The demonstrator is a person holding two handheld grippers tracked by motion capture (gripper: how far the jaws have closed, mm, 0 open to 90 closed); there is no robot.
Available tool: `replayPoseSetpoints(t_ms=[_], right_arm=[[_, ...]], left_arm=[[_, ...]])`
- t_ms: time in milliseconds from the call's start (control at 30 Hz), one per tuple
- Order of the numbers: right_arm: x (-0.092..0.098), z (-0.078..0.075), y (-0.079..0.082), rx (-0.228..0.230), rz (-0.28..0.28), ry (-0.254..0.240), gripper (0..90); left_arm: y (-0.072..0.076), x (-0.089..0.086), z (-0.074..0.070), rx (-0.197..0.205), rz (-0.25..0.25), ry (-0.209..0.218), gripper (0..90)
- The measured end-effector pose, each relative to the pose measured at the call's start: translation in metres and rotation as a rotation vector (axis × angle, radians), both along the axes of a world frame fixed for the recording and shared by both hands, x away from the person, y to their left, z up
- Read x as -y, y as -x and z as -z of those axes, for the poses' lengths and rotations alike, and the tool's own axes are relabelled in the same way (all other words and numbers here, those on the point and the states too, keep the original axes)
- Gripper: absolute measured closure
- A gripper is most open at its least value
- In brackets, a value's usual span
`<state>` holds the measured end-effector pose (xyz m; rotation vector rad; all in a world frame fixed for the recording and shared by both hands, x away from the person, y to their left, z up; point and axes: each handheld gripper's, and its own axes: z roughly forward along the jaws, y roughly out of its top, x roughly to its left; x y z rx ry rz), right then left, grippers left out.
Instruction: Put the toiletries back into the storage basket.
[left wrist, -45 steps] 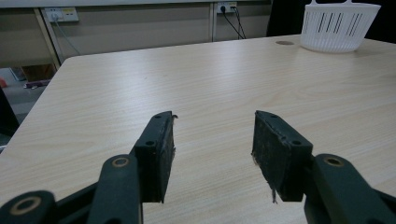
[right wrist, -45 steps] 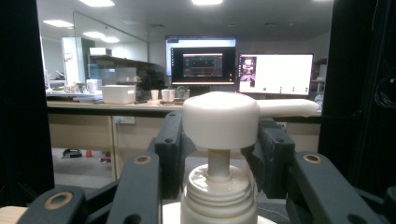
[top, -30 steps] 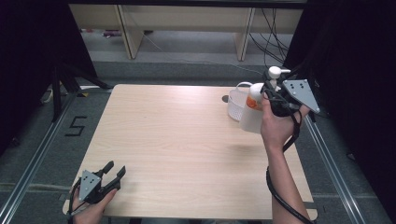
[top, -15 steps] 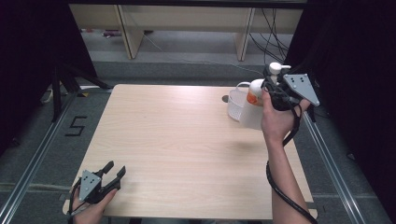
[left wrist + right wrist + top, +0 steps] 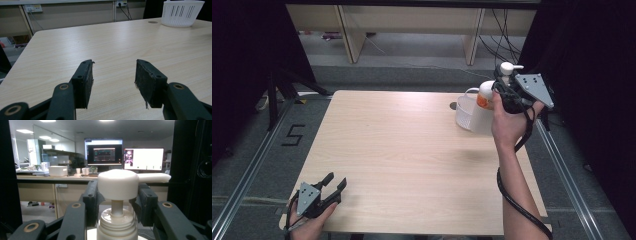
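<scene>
the high view looks forward and down from above the near edge of the table (image 5: 412, 150), taking in its whole top. the left gripper view sits low at the near left corner, facing across the wood to the white basket (image 5: 182, 12) at upper right, also seen from above (image 5: 464, 112). the right gripper view is raised, level, very close behind a pump bottle (image 5: 117, 202).

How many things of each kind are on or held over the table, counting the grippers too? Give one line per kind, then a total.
Grippers: 2, the left gripper open near the table's front edge, the right gripper shut on the bottle.
Pump bottles: 1, the pump bottle, held up.
Baskets: 1, the white basket.
Total: 4
</scene>
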<state>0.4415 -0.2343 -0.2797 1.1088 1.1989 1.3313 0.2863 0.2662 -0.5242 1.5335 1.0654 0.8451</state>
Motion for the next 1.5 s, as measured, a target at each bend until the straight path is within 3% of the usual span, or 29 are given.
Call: replayPoseSetpoints(t_ms=[900,1300,1500], right_arm=[[0.002,0.0,-0.019,0.007,0.005,0.013,60.4],[0.004,-0.001,-0.028,-0.001,0.012,0.004,60.4],[0.005,-0.001,-0.032,-0.002,0.011,0.001,60.4]], left_arm=[[0.0,0.0,0.0,0.0,-0.001,-0.002,47.5],[-0.001,0.001,0.001,0.018,-0.003,0.001,47.5],[-0.001,0.001,0.0,0.005,-0.006,-0.005,47.6]])
